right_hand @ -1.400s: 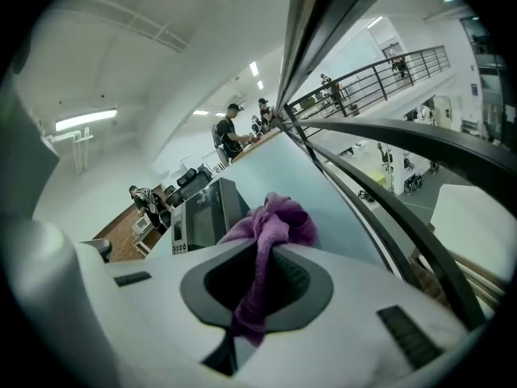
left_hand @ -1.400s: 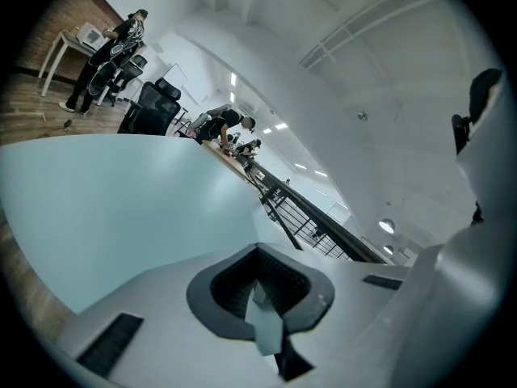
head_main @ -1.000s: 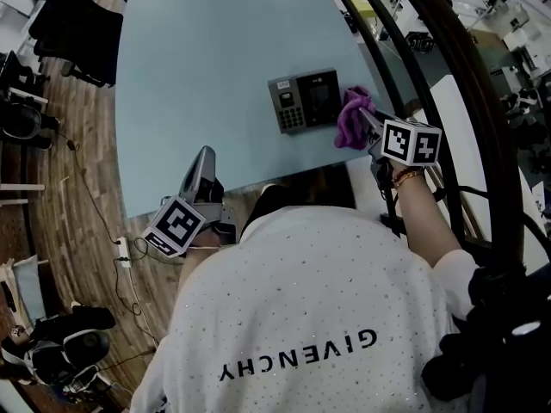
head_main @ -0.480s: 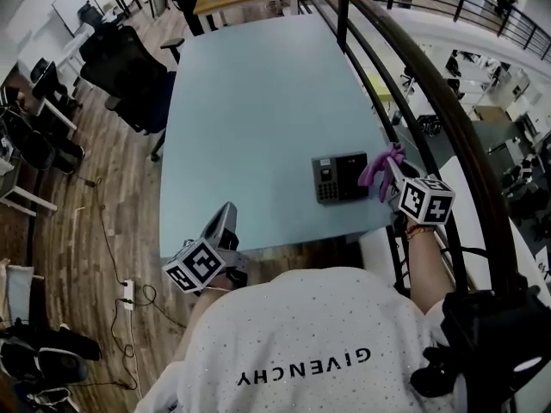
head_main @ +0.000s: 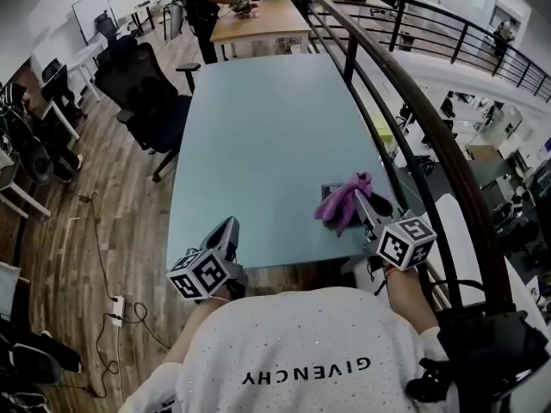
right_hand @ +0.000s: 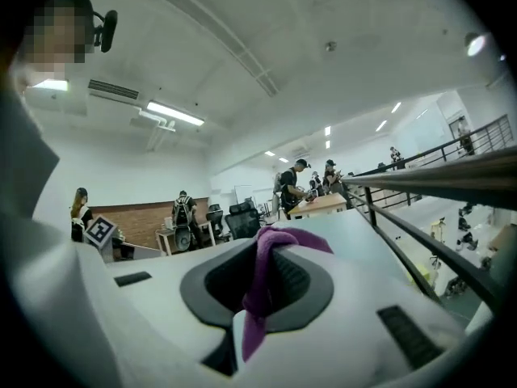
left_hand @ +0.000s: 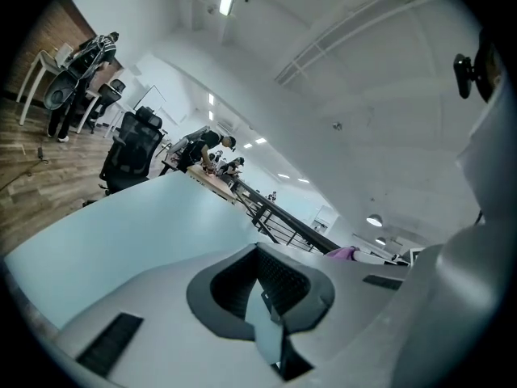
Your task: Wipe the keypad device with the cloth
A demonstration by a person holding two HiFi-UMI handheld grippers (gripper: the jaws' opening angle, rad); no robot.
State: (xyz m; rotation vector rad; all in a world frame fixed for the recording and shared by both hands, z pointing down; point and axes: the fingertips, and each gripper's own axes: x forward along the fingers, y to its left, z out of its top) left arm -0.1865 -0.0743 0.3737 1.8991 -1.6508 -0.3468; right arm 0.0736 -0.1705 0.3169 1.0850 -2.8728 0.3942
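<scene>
A person in a white speckled top (head_main: 301,351) stood at the near end of a long pale blue surface (head_main: 258,136), a claw tool in each hand.

The keypad device (head_main: 328,188) lay on the surface close to its near right corner. Only a grey corner of it showed clearly. The purple cloth (head_main: 342,201) was draped over most of the device, bunched and trailing. The right claw (head_main: 358,199) reached in from the device's near right side with its tip at the cloth. In the right gripper view its jaws were clamped on a fold of the cloth, and a purple strip hung down between the dark pads.

The left claw (head_main: 230,225) was well to the left of the device, at the surface's near edge, pointing up and away from the person. In the left gripper view its jaws were drawn together with nothing between them, and only a thin pale sliver showed in the gap.

A dark curved railing (head_main: 405,93) ran past the device's right side. Black office chairs (head_main: 146,93) stood far to the device's left, on the wooden floor (head_main: 86,231). Beyond the device, past the surface's far end, people stood at a wooden desk (head_main: 258,20).
</scene>
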